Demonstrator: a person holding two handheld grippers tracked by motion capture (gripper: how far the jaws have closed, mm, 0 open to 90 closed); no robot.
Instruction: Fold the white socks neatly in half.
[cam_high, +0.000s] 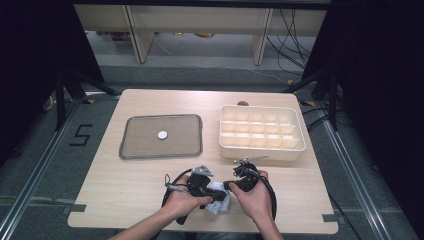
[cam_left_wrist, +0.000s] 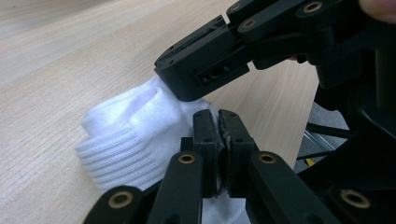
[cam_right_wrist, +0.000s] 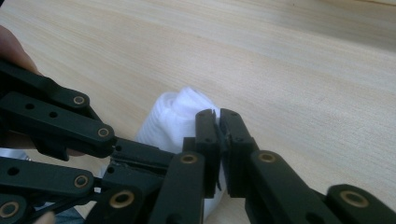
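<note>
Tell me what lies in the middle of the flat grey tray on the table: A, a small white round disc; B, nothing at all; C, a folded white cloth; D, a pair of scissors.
A: the high view shows a small white disc alone at the middle of the grey tray.

A lab-style recording bay, not a home.

A bare wooden table (cam_high: 150, 175) stands on grey floor between black curtains (cam_high: 35, 60), with loose cables (cam_high: 292, 35) trailing far right, a taped numeral (cam_high: 81, 135) on the left floor, and plain shelving (cam_high: 200, 25) at the far side.
</note>
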